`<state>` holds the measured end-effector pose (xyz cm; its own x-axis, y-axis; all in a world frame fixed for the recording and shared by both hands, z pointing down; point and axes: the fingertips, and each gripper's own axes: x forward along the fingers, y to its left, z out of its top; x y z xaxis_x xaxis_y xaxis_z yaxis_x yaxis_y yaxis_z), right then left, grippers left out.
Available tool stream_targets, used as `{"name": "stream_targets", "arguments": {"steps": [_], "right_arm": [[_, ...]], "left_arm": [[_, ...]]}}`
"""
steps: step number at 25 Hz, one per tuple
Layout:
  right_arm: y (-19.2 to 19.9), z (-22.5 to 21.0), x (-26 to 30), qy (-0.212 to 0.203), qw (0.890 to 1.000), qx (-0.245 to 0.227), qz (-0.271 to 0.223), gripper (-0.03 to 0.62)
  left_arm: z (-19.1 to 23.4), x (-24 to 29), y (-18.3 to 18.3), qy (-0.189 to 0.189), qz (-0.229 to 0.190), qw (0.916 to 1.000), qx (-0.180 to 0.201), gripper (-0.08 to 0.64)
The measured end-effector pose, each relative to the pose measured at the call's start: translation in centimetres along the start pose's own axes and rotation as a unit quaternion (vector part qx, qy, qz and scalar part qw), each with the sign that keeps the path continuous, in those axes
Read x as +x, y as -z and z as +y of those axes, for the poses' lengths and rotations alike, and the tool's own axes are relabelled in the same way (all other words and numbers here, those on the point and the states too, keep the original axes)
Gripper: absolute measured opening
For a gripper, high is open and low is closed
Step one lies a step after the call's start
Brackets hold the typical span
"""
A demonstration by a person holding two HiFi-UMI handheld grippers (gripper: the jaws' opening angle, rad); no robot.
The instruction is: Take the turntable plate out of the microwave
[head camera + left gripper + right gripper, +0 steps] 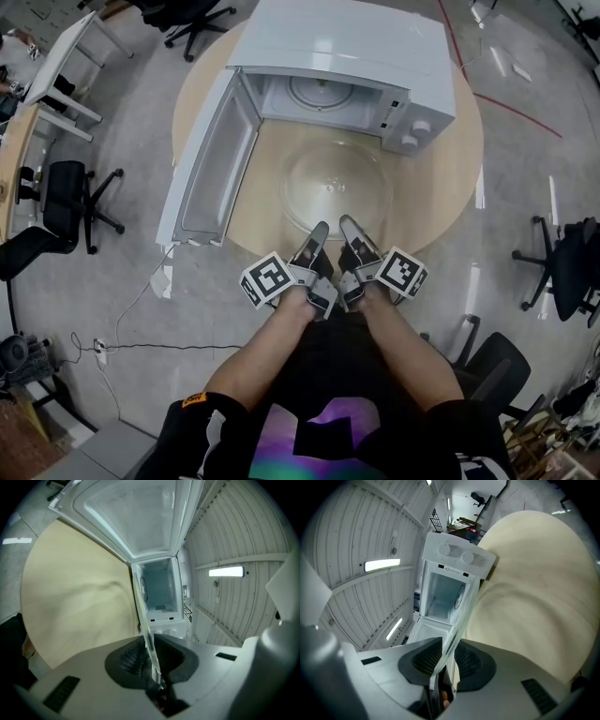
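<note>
The clear glass turntable plate (336,183) is outside the white microwave (375,47), held level just above the round wooden table (441,178) in front of the open cavity. My left gripper (319,234) and right gripper (349,230) are side by side, both shut on the plate's near rim. In the left gripper view the plate (144,620) runs edge-on between the pads of the left gripper (151,660). The right gripper view shows the same rim (458,625) pinched in the right gripper (443,660). A round ring shows on the microwave's cavity floor (319,94).
The microwave door (211,159) hangs open to the left, reaching past the table's edge. Black office chairs (66,202) stand on the floor left and right (567,267). A white desk (61,56) is at far left, and a cable (141,309) lies on the floor.
</note>
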<state>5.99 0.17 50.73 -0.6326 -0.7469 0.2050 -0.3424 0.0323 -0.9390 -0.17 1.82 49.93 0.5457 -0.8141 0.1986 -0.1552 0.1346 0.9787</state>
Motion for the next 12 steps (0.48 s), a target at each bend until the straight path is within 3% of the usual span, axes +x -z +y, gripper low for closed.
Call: {"name": "stream_targets", "arguments": {"steps": [12], "right_arm": [[0.9,-3.1,0.5,0.015,0.999,0.030,0.005,0.078]], "left_arm": [[3.2,0.8,0.6,-0.020,0.003,0.9995,-0.024,0.094]]}}
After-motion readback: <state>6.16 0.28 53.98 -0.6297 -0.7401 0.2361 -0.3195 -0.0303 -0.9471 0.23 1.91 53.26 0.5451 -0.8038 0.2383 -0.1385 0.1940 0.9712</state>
